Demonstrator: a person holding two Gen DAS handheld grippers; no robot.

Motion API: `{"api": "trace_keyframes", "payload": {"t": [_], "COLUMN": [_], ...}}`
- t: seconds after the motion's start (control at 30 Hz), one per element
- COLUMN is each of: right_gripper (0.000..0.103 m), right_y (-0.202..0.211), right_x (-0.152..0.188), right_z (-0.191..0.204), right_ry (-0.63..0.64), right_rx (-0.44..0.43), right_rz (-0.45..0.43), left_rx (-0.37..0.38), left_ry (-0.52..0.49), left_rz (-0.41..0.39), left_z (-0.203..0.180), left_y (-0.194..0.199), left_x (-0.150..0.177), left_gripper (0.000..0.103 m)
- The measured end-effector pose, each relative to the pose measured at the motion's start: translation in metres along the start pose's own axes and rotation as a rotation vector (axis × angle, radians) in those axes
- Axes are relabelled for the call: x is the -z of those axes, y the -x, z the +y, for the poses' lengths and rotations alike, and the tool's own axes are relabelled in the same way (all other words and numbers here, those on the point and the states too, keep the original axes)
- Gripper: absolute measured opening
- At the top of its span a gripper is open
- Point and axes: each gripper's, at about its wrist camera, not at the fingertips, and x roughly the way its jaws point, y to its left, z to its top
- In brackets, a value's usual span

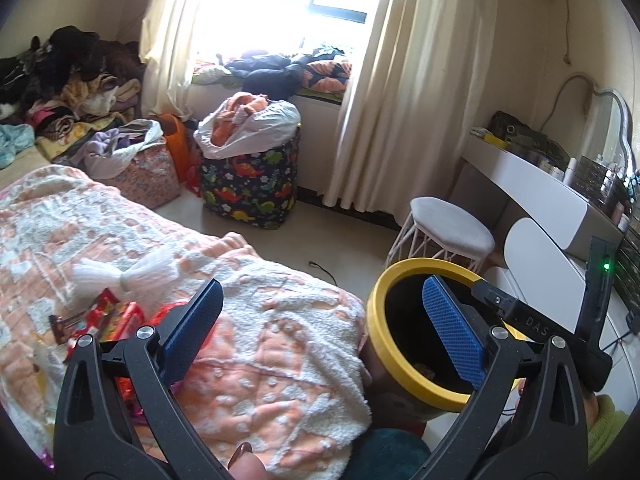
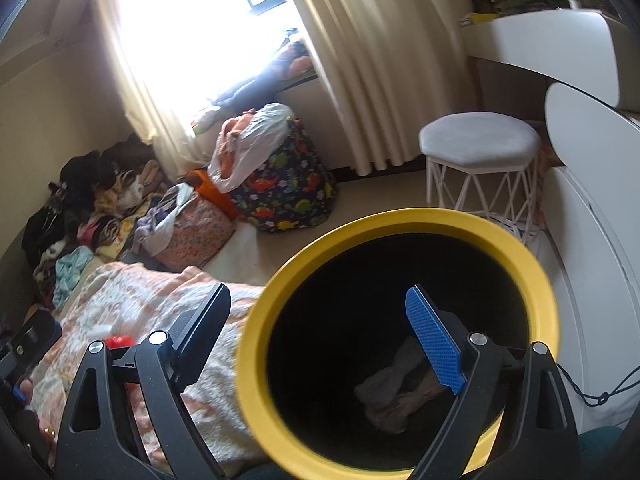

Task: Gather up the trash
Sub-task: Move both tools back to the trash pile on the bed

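Beside the yellow-rimmed bin (image 2: 400, 344), we find both the left gripper (image 1: 324, 332) and right gripper (image 2: 320, 340) spread and empty, red wrappers (image 1: 108, 316) lying on the blanket (image 1: 280, 360); a careless reach risks snagging its fleece.

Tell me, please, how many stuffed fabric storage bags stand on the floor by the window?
2: the dinosaur-print bag below the window sill, and the pink floral bag to its left, beside the bed. An orange item between them is mostly hidden, so another may be there.

Only legible txt: "DAS" in pale letters on the black arm of the right gripper (image 1: 520, 312), seen in left wrist view. Rest of word cut off. Nothing else readable.
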Motion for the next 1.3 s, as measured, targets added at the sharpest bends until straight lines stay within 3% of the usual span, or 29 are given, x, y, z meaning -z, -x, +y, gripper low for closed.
{"api": "trace_keyframes", "payload": {"t": [0.63,1.3], "right_gripper": [0.089,0.091], "right_y": [0.016,0.006], "right_x": [0.02,0.042], "right_z": [0.073,0.148], "right_ry": [0.167,0.284], "right_rx": [-0.125,-0.248], "right_rz": [0.007,0.091], "left_rx": [-0.079,-0.173], "left_ry": [0.074,0.162], "left_rz": [-0.06,-0.072], "left_z": [0.051,0.117], "left_y": [0.038,0.059], "left_x": [-0.001,0.006], "left_gripper": [0.092,0.092]}}
